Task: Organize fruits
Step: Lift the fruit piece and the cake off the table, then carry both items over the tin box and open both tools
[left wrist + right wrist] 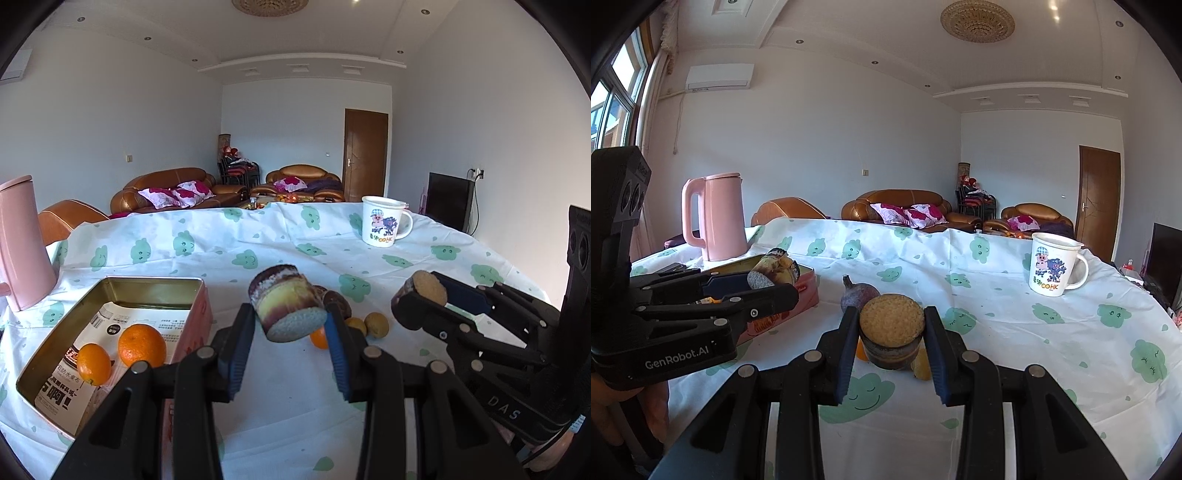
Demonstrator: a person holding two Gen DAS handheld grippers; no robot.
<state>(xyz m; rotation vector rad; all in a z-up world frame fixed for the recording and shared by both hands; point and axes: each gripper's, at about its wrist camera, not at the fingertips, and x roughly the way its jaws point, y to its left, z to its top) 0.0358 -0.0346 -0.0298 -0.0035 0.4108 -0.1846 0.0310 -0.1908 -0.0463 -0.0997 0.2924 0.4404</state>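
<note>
1. On a table under a white cloth (pixel 280 424) printed with green clouds, I hold a gripper in each hand, both raised above the cloth.
2. My left gripper (pixel 291 325) is clamped on a short cylindrical chunk, dark purple and yellow on its side with a pale cut end (pixel 286 306). I cannot tell what fruit it is.
3. My right gripper (pixel 892 332) is clamped on a second short dark chunk with a tan, grainy cut face (pixel 891 328).
4. Left of both grippers lies an open rectangular metal tin with pink sides and a gold interior (pixel 147 286). Inside, on printed paper, sit two whole oranges (pixel 142 345), touching or nearly so.
5. Loose on the cloth beyond the grippers: a dark purple round fruit with a stem (pixel 858 295), two small brownish-green round fruits (pixel 376 325), and something orange partly hidden behind the fingers.
6. A tall pink jug (pixel 718 218) stands behind the tin, and a white cartoon mug (pixel 1054 266) stands well apart on the right.
7. My judgement: the job is partway done. Two fruits are in the tin; the two held chunks and several loose fruits remain.
</note>
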